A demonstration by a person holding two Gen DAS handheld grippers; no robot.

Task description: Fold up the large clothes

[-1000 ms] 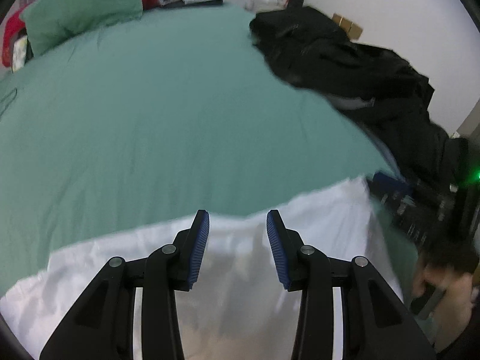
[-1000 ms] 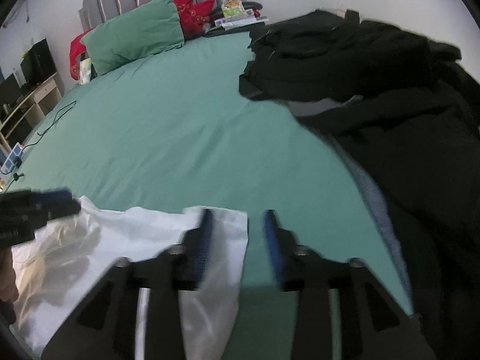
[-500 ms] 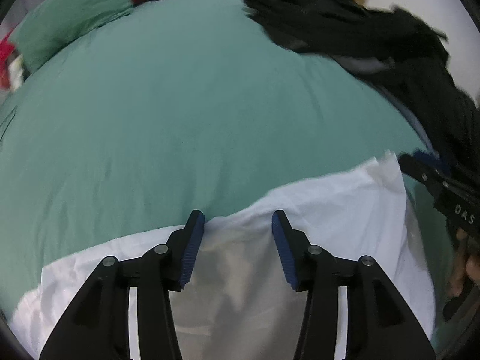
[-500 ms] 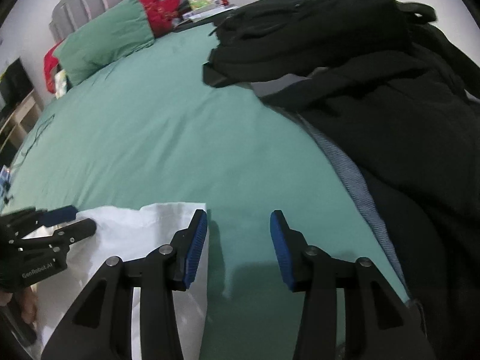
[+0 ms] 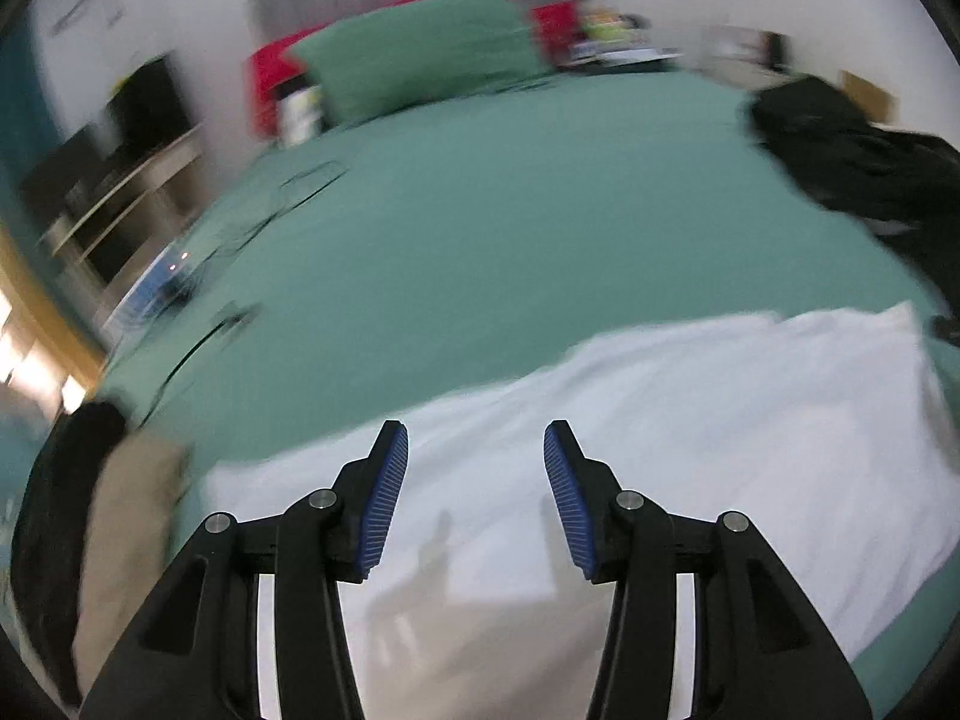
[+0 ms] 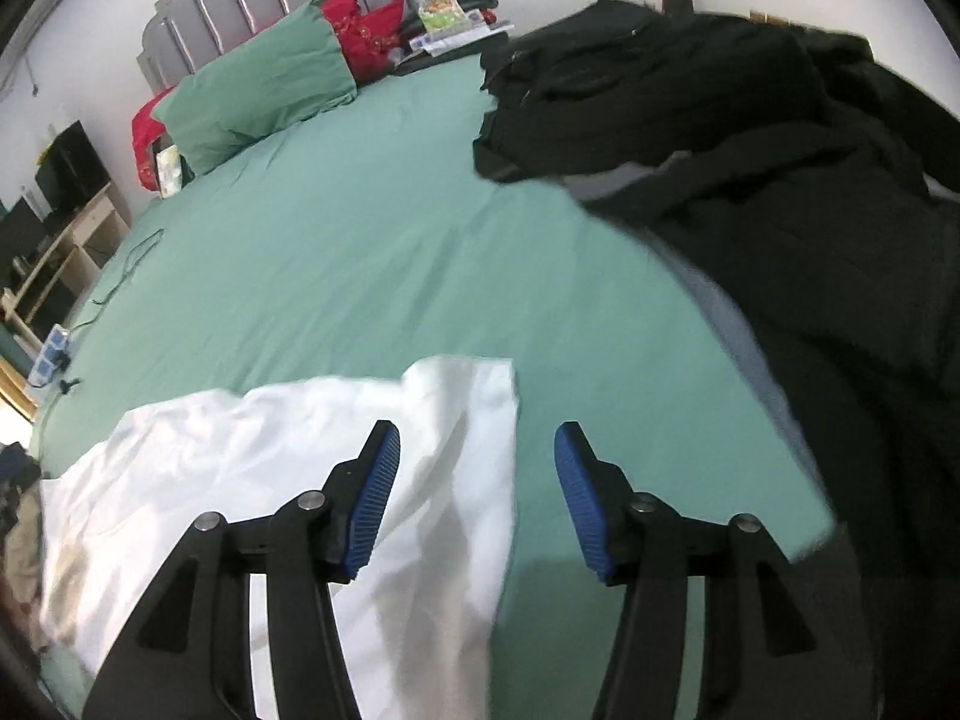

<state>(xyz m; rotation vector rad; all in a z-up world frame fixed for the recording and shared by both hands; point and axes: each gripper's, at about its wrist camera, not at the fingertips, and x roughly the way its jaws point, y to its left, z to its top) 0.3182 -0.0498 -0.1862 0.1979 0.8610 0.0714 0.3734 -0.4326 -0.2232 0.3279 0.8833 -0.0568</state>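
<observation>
A white garment (image 5: 660, 432) lies spread flat on the green bed sheet (image 5: 510, 228) near the front edge. My left gripper (image 5: 476, 450) hovers above the garment's left part, open, nothing between its blue pads; this view is motion-blurred. In the right wrist view the garment (image 6: 270, 450) ends in a corner near the middle. My right gripper (image 6: 477, 450) hangs over that right edge with its jaws opening. The cloth's edge lies below the gap and the pads do not press on it.
A heap of black clothes (image 6: 780, 180) covers the bed's right side. A green pillow (image 6: 258, 90) and red cushions (image 6: 366, 30) sit by the grey headboard. A cable (image 6: 120, 276) and power strip (image 6: 51, 354) lie at the left edge. Beige and dark clothes (image 5: 120, 510) hang at lower left.
The left gripper swung left along the garment, and neither gripper shows in the other's view any longer. The right gripper's jaws spread wider, with the garment's corner lying free on the sheet.
</observation>
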